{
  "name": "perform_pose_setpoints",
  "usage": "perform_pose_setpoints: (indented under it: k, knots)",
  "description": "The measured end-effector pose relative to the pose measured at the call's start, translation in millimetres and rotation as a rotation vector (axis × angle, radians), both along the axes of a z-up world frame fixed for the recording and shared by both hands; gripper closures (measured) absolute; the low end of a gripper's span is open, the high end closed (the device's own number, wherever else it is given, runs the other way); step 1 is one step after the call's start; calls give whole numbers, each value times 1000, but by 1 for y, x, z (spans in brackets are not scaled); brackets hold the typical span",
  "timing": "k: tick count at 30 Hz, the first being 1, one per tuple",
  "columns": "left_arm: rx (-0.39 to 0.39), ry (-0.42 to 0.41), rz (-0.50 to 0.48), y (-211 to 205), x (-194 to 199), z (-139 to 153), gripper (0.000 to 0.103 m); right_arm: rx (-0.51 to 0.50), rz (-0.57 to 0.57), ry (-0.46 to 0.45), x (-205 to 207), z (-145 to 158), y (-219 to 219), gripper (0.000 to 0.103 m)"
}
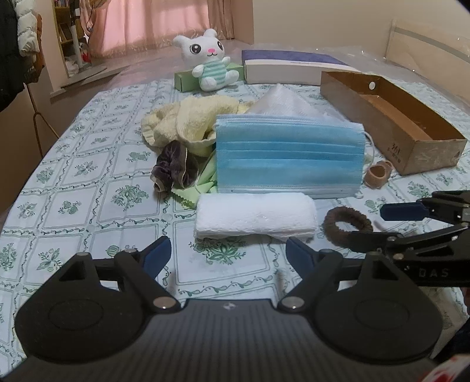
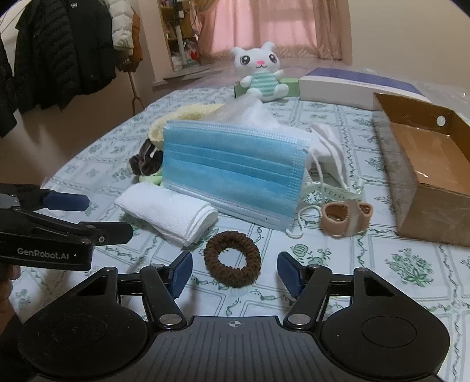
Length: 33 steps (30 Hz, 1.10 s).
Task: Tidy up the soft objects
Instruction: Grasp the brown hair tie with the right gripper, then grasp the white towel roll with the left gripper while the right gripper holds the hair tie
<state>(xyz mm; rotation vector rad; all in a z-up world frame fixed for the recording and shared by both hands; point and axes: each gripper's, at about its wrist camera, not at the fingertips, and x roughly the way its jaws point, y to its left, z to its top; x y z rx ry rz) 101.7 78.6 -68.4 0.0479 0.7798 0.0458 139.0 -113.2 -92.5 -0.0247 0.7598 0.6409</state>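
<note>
Approach step: right tool (image 2: 234,274) spread and empty, straddling the brown tie (image 2: 232,266) at lower centre of the tabletop (image 2: 382,264); left tool (image 1: 227,254) likewise empty (box (image 2: 426,176) presumably the destination); next, lower and close.

Home room: pink curtains (image 2: 282,26), coats on rack (image 2: 64,50), floral tablecloth (image 1: 88,188), bookshelf (image 1: 66,26).

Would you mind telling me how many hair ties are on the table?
2: a brown hair tie before the right claw, and a dark velvet scrunchie left of the blue mask. Others may be hidden.
</note>
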Motion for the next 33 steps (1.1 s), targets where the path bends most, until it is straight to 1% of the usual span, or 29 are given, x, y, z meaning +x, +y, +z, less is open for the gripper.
perform_pose_setpoints:
  k: [2, 3, 4, 5, 6, 7, 10, 14, 17, 21, 23, 26, 31, 33]
  knots:
    - [0, 4, -3, 1, 3, -3, 20, -7, 3, 0, 4, -3, 4, 44]
    - [0, 5, -4, 2, 4, -4, 20, -16, 4, 0, 5, -6, 6, 48]
    - [0, 7, -5, 2, 4, -5, 20, -26, 5, -1, 6, -7, 8, 53]
    - [0, 8, -5, 3, 6, -6, 20, -32, 7, -5, 6, -9, 9, 57]
    - [-1, 9, -5, 3, 7, -6, 20, -35, 11, -14, 6, -10, 9, 64]
    - [-2, 8, -7, 4, 8, -7, 20, -39, 11, -24, 5, -10, 8, 73]
    - [-3, 3, -18, 4, 11, -8, 20, -30, -12, -24, 7, -8, 0, 83]
    - [1, -10, -38, 2, 17, -11, 20, -22, -67, -18, 11, -4, -15, 84]
    - [-12, -21, -64, 1, 21, -15, 20, -6, -112, -7, 13, -1, -32, 84]
    - [-25, -20, -92, -4, 24, -18, 28, 10, -161, 4, 13, 3, -50, 84]
    - [-38, -17, -112, -10, 21, -18, 28, 18, -179, 10, 12, 4, -58, 84]
    - [-56, -8, -164, -24, 12, -18, 29, 28, -201, 18, 9, 5, -68, 84]
    - [-93, 10, -280, -56, -1, -18, 30, 39, -238, 34, 4, 5, -85, 84]
    - [-90, 8, -316, -64, -4, -16, 30, 43, -251, 38, 2, 5, -92, 84]
